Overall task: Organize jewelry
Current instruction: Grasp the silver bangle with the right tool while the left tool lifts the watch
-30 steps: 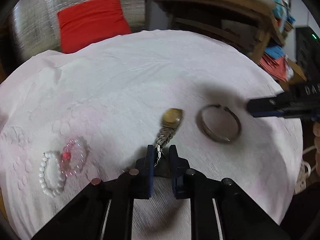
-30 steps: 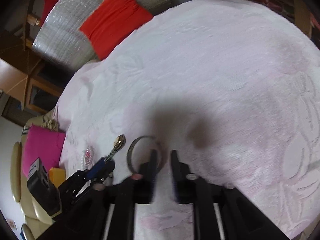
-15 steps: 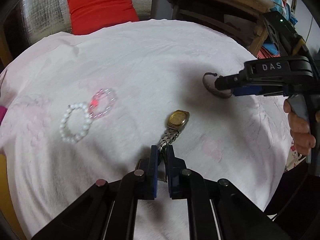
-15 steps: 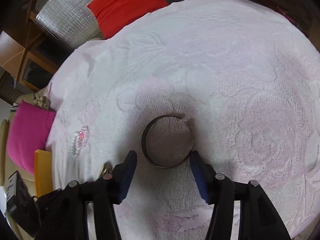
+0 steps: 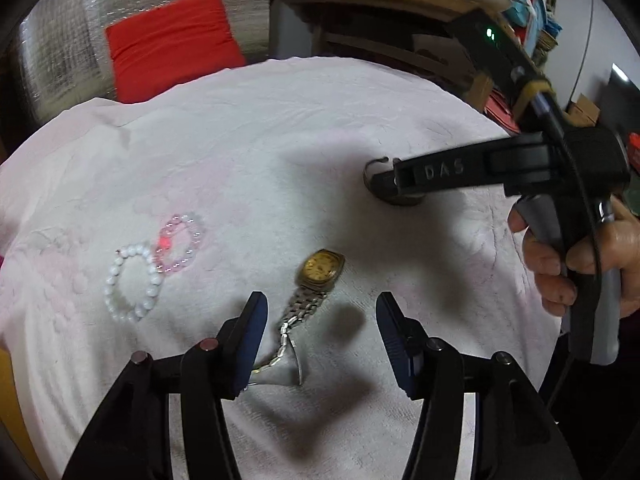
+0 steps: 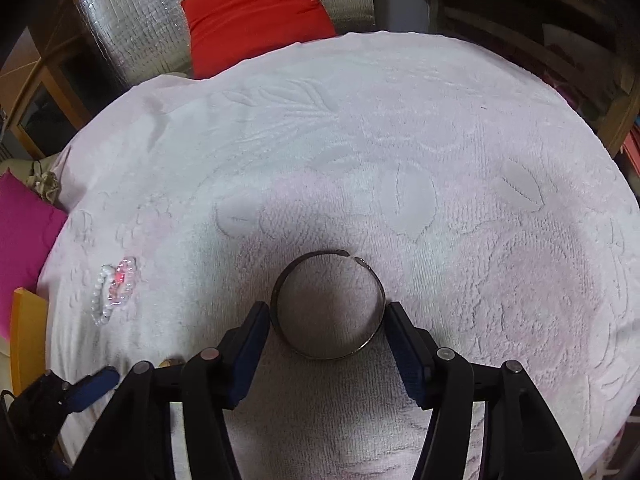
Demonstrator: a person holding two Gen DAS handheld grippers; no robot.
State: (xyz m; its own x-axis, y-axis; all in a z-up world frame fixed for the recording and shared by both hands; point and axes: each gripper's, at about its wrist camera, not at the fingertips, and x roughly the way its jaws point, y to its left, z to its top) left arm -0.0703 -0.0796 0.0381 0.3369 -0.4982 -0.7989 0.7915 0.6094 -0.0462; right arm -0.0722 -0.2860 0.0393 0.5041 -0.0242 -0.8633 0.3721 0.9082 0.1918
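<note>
A gold-faced watch (image 5: 320, 272) with a steel band lies on the pinkish-white towel (image 5: 280, 140). My left gripper (image 5: 320, 300) hangs just over the band with its jaws opening. The pads stand clear of the band; only its clasp end lies by the left finger. A dark metal bangle (image 6: 280, 280) lies flat on the towel (image 6: 440, 160) between the fingers of my right gripper (image 6: 326, 308). Both tips stand close beside its rim. In the left wrist view the right gripper (image 5: 396, 184) covers most of the bangle (image 5: 370, 172).
A white bead bracelet (image 5: 109, 286) and a pink crystal one (image 5: 164, 243) lie overlapped at the towel's left. Behind the table are a red cushion (image 5: 172, 40) and a cluttered wooden shelf (image 5: 400, 8). A person's hand (image 5: 560, 260) holds the right gripper. A magenta cushion (image 6: 20, 248) sits left.
My left gripper has opened and let go of the watch band, which now lies on the towel. My right gripper has opened, swung over the bangle and straddles it.
</note>
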